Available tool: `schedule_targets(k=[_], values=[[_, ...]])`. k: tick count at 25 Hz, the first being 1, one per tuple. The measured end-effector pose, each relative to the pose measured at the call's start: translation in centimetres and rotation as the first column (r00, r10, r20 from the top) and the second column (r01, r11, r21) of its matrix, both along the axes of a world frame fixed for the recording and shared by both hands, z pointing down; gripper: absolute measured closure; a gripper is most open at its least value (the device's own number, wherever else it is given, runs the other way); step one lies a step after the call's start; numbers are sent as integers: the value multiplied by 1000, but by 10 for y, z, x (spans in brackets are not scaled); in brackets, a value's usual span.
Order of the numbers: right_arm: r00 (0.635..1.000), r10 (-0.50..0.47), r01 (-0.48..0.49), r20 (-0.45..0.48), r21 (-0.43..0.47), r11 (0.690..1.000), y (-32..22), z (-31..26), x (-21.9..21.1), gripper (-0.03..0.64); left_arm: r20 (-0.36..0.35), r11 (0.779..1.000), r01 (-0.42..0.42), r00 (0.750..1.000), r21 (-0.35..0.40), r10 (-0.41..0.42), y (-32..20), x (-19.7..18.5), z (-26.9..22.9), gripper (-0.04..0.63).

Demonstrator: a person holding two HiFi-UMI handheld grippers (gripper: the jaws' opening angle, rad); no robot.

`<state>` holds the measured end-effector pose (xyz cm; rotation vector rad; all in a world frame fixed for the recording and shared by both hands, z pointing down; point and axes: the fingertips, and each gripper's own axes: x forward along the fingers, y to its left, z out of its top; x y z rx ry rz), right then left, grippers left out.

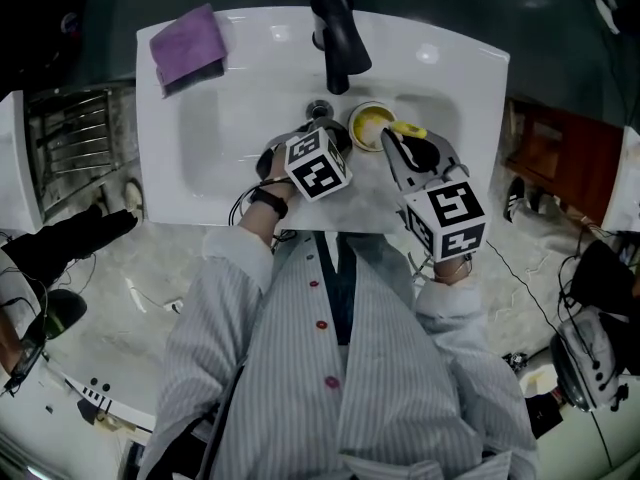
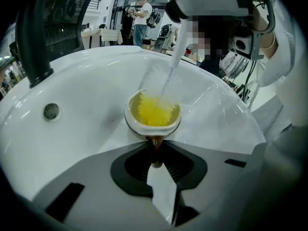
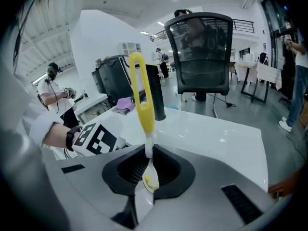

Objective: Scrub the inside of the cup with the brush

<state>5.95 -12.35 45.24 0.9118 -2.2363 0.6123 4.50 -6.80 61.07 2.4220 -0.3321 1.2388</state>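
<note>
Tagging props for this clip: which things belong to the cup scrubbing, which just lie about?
In the job: white cup with yellow inside, held by left gripper; yellow-handled plastic brush, held by right gripper; white sink basin.
Lying about: purple cloth; tall black tap.

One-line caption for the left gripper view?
Left gripper clamps the cup by its near edge in the sink; the brush, held by the right gripper, has its yellow bristles inside.

Pale striped long-sleeved shirt (image 1: pixel 340 368), red buttons (image 1: pixel 321 323); black wristband (image 1: pixel 268 200); white marker cubes (image 1: pixel 318 165) (image 1: pixel 447 218), black squares.
</note>
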Motion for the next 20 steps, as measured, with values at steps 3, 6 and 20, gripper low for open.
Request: schedule_targets(k=[3, 6, 20], values=[[1000, -6, 6, 5, 11, 1000, -14, 2, -6, 561, 1, 1000, -8, 1000, 4, 8, 0, 0, 0, 525], [1000, 1, -1, 12, 9, 1000, -28, 4, -6, 561, 0, 1000, -7, 1000, 6, 7, 1, -1, -2, 525], [989, 140, -138, 45, -44, 989, -50, 20, 58, 558, -6, 1000, 3, 1000, 5, -3, 1, 0, -2, 526]])
